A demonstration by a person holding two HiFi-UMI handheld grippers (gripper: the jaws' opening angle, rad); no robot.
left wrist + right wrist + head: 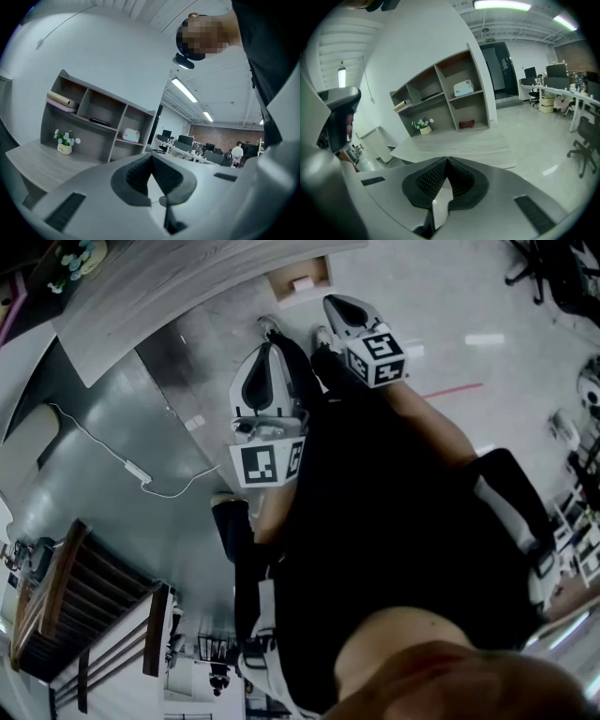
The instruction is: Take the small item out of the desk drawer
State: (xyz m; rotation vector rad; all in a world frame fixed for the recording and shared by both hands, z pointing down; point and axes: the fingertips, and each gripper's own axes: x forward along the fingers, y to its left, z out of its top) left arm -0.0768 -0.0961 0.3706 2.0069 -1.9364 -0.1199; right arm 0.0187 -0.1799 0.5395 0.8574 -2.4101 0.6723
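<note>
Left gripper (151,158): jaws are seen closed, empty.
Right gripper (446,161): jaws are seen closed, empty.
Desk (178,292): seen at 11 o'clock.

The person holds the left gripper (269,345) and the right gripper (337,306) side by side, close to the body (a bare forearm (433,423) trails the right one), both with jaws pressed together, gripping nothing.

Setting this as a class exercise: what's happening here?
A person stands holding a hand-held gripper in each hand. The left hand-held gripper and right hand-held gripper are both shut and empty, facing a desk with shelves. Nothing is being handled yet.
</note>
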